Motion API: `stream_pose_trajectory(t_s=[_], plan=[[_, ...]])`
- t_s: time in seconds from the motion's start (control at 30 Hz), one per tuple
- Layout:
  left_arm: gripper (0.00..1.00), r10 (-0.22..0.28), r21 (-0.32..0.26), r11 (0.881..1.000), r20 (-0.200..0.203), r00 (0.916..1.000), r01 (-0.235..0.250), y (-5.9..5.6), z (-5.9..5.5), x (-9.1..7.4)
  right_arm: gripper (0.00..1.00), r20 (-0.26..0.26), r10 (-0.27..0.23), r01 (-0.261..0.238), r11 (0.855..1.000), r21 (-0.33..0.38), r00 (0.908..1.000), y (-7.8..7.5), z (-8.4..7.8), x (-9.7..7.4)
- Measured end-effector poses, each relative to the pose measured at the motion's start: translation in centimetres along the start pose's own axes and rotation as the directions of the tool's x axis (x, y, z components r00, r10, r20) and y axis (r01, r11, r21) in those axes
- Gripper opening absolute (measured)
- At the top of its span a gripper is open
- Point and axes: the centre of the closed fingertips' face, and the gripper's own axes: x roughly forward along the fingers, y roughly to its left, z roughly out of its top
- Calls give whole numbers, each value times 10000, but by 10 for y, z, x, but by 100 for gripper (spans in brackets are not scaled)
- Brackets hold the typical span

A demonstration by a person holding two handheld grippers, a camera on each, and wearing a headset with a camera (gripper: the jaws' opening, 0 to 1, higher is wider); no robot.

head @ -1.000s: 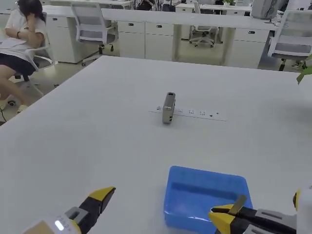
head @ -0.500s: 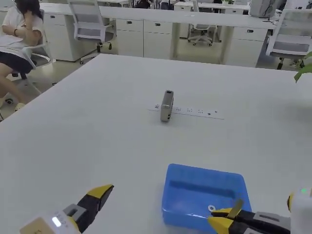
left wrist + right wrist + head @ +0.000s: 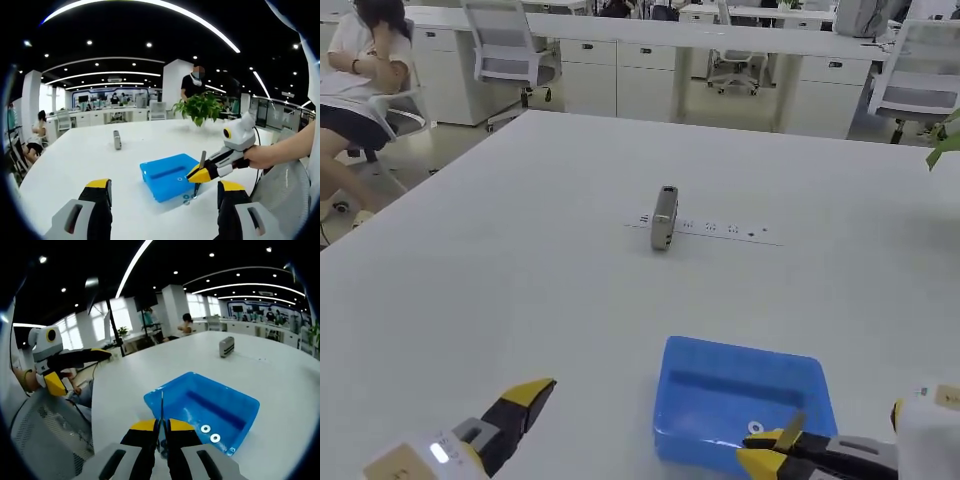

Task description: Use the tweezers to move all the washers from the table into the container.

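Note:
The blue container (image 3: 740, 385) stands near the table's front edge, with a washer (image 3: 755, 428) lying in it. In the right gripper view two washers (image 3: 205, 428) lie in the blue container (image 3: 220, 400). My right gripper (image 3: 161, 424) is shut on the thin tweezers (image 3: 161, 407), whose tips point down just outside the container's near wall. In the left gripper view the tweezers (image 3: 199, 172) reach down towards two washers (image 3: 186, 200) on the table in front of the blue container (image 3: 165, 172). My left gripper (image 3: 525, 400) is open with nothing in it, left of the container.
A small grey device (image 3: 664, 218) stands mid-table beside a row of flush sockets. A person sits on a chair (image 3: 360, 70) at the far left, and desks and office chairs line the back. A potted plant (image 3: 200, 107) stands at the table's far end.
My right gripper with the tweezers has drawn slightly down and towards me, uncovering a washer in the container. The left gripper has hardly moved.

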Motion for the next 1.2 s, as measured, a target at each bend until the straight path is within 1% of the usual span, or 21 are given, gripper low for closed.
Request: stream_pose_trajectory(t_s=[0.03, 0.13, 0.2, 0.23, 0.3, 0.43, 0.57, 0.6, 0.67, 0.77, 0.83, 0.87, 0.97, 1.03, 1.2], plan=[[88, 1, -3, 10000, -7, 10000, -1, 0, 0, 0, 4, -16, 12, -12, 10000, -41, 10000, 0, 0, 0], [88, 4, -2, 10000, -2, 10000, -4, 0, 0, 0, 4, -95, 121, -125, 9989, -461, 9999, 6, -1, 1], [88, 14, -8, 10000, -13, 10000, -14, 0, 0, 0, 4, -209, 317, -332, 9966, -761, 9993, 11, -3, 2], [88, 15, -2, 10000, -10, 10000, -15, 0, 0, 0, 4, -386, 351, -388, 9942, -1006, 9986, 13, -7, 2], [88, -31, -17, 10000, -17, 10000, 31, 0, 0, 0, 4, -602, 305, -381, 9909, -1289, 9977, 14, -10, 3], [88, -36, 5, 10000, -47, 10000, 36, 0, -1, 1, 4, -510, 235, -316, 9861, -1630, 9984, 14, -7, 4], [88, -68, 22, 10000, -62, 10000, 68, -1, -1, 1, 4, -785, 237, -390, 9792, -1989, 9966, 14, -13, 7], [88, -73, 41, 10000, -84, 9999, 73, -1, -1, 1, 4, -627, 309, -420, 9818, -1850, 9976, 14, -11, 7], [88, -77, 46, 10000, -81, 9999, 77, -1, -1, 1, 4, -479, 261, -334, 9866, -1597, 9985, 12, -10, 7], [88, -60, 18, 10000, -66, 10000, 60, -1, -1, 1, 4, -400, 180, -237, 9890, -1463, 9990, 10, -10, 6], [88, -61, 16, 10000, -63, 10000, 61, -1, -1, 1, 4, -324, 323, -361, 9913, -1263, 9990, 11, -11, 5], [88, -64, 23, 10000, -59, 10000, 64, -1, -1, 1, 4, -251, 425, -448, 9938, -1017, 9988, 13, -11, 5], [88, -102, 70, 9999, -89, 9999, 103, -2, -1, 1, 4, -151, 437, -445, 9971, -624, 9989, 13, -11, 2], [88, -120, 62, 9999, -78, 9999, 120, -2, -1, 1, 4, -96, 571, -573, 9981, -220, 9983, 16, -12, 1], [88, -147, 69, 9999, -89, 9999, 147, -3, -1, 1, 4, -66, 514, -516, 9982, -305, 9987, 18, -12, 0]])
